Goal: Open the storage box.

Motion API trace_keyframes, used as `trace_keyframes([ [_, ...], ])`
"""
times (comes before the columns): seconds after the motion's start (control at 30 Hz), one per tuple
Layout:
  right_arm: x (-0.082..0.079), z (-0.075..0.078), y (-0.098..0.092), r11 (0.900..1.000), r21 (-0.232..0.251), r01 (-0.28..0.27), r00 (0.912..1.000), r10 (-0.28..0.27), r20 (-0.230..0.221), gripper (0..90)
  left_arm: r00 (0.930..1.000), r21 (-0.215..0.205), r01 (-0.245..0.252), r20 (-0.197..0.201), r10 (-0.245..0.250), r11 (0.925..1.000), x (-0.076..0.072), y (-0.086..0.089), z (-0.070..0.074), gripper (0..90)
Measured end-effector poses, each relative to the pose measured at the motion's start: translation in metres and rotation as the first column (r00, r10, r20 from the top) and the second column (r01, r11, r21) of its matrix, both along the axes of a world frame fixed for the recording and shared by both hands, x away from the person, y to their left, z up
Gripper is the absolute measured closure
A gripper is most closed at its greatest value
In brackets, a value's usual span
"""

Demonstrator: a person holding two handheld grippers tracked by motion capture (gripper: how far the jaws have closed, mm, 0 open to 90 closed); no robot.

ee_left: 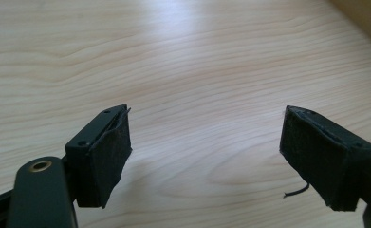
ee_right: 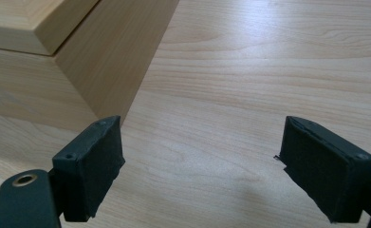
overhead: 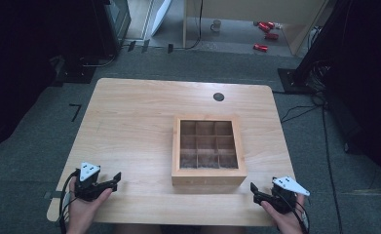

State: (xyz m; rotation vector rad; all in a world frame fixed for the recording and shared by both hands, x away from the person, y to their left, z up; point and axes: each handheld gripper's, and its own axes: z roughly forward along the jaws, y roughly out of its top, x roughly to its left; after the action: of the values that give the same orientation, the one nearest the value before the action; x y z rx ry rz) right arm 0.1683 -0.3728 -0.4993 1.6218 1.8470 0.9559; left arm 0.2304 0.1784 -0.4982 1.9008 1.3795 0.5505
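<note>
We find left gripper [overhead: 111, 181] and right gripper [overhead: 257, 191] spread wide, empty | compartmented wooden box [overhead: 208, 180] centred between them on table [overhead: 129, 122] | risk: right jaw clipping box corner.

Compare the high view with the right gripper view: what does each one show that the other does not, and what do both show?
High view alone: the inside of the square light wooden box with its nine compartments, the small black round disc near the table's far edge, the left gripper, and red cans on the floor beyond.

Right gripper view alone: the dark padded fingers up close, spread wide with nothing between them.

Both: the pale wooden table, the box's outer wall, and the right gripper.
</note>
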Motion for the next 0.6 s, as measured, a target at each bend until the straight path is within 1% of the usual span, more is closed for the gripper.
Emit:
trace_keyframes([
  [0.03,0.0,0.0,0.0,1.0,0.001,-0.001,1.0,0.001,0.0,14.3,0.9997,-0.02,0.025,0.008,-0.025,0.9995,-0.002,-0.009,0.004,18.1],
  [0.07,0.0,0.0,0.0,1.0,0.001,-0.001,1.0,0.001,0.0,14.3,0.9997,-0.02,0.025,0.008,-0.025,0.9995,-0.002,-0.009,0.004,18.2],
  [0.1,0.0,0.001,0.001,1.0,0.004,-0.002,1.0,0.002,0.002,14.3,0.9991,-0.026,0.039,0.015,-0.039,0.9989,-0.003,-0.014,0.006,18.2],
  [0.17,0.0,0.001,0.002,1.0,0.005,-0.005,1.0,0.005,0.003,14.3,0.9975,-0.032,0.068,0.025,-0.067,0.9972,-0.005,-0.025,0.009,18.2],
  [0.23,-0.001,0.002,0.004,1.0,0.002,-0.014,0.9999,0.014,0.005,14.3,0.9935,-0.036,0.111,0.029,-0.11,0.9931,-0.007,-0.041,0.012,18.3],
  [0.27,-0.001,0.002,0.005,1.0,0.002,-0.015,0.9999,0.015,0.005,14.3,0.9921,-0.038,0.122,0.031,-0.121,0.9917,-0.008,-0.046,0.012,18.3],
  [0.3,-0.001,0.002,0.005,1.0,0.002,-0.015,0.9999,0.015,0.005,14.3,0.9921,-0.038,0.122,0.031,-0.121,0.9917,-0.008,-0.046,0.012,18.3],
  [0.37,-0.001,0.002,0.006,1.0,0.004,-0.018,0.9998,0.018,0.004,14.3,0.9875,-0.033,0.156,0.029,-0.155,0.9873,-0.008,-0.057,0.013,18.3],
  [0.4,-0.001,0.002,0.007,1.0,0.004,-0.022,0.9997,0.022,0.008,14.4,0.9839,-0.028,0.177,0.029,-0.176,0.9838,-0.009,-0.066,0.013,18.3],
  [0.43,-0.001,0.002,0.007,1.0,0.004,-0.022,0.9997,0.022,0.008,14.4,0.9839,-0.028,0.177,0.029,-0.176,0.9838,-0.009,-0.066,0.013,18.4],
  [0.57,-0.001,0.003,0.011,0.999,0.004,-0.031,0.9995,0.031,0.007,14.4,0.9758,-0.034,0.218,0.03,-0.217,0.9755,-0.01,-0.083,0.014,18.4],
  [0.6,-0.001,0.003,0.012,0.999,0.002,-0.035,0.9994,0.035,0.006,14.4,0.9748,-0.036,0.222,0.029,-0.221,0.9743,-0.01,-0.086,0.014,18.7],
])
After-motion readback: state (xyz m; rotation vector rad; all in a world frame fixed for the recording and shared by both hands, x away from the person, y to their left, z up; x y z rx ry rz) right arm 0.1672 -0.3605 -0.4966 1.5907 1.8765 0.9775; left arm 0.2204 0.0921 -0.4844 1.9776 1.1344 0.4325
